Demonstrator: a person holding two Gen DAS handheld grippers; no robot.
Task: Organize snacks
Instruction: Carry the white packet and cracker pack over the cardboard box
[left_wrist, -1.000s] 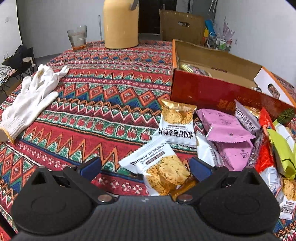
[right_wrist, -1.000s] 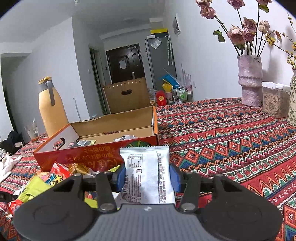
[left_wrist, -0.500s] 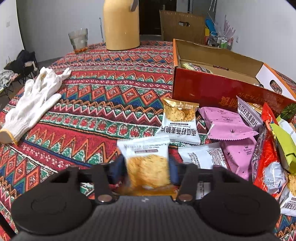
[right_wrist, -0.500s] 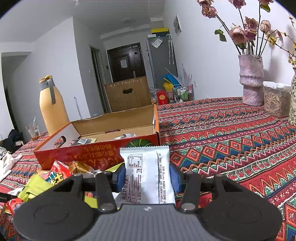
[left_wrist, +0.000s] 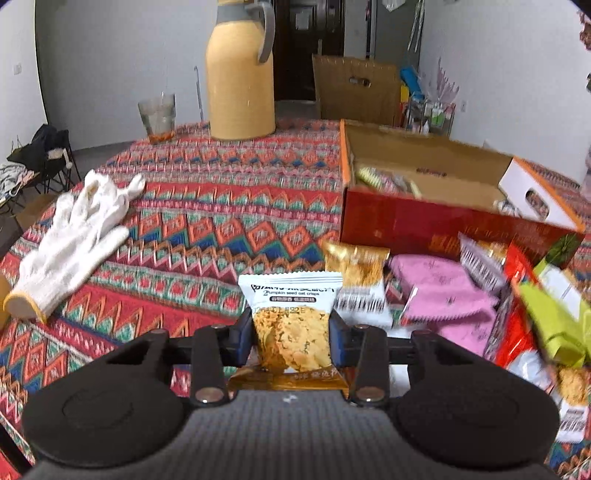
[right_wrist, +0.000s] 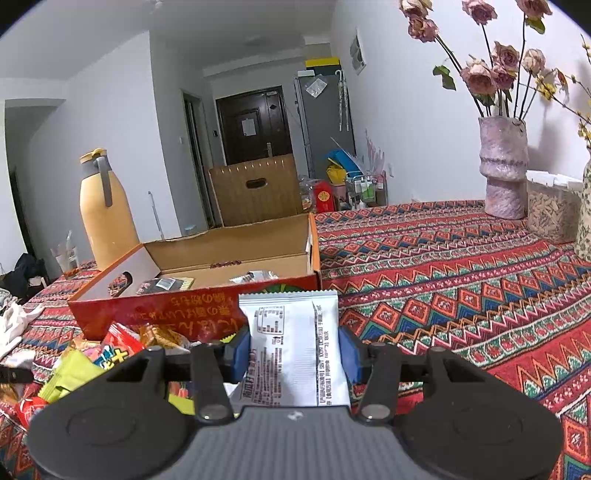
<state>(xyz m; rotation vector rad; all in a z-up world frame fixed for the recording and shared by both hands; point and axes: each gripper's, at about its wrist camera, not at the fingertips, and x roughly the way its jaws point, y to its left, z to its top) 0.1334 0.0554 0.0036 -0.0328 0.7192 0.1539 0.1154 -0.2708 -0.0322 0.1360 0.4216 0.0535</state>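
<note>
Red box (left_wrist: 424, 225) sits ahead-right of my left gripper (left_wrist: 291, 338), closing on crisp packet (left_wrist: 290, 317); right gripper (right_wrist: 293, 350), clamping white packet (right_wrist: 295, 343), is nearer.

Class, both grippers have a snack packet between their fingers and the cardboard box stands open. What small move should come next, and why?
Probably carry the oat crisp packet over the red box wall and release it. The left gripper is closing, its pads pressing the packet. The right gripper also holds a white packet. The open box already holds a few snacks, while a pile lies outside.

Dim indoor light, fisheye-bent edges, motion-blurred snacks at right
</note>
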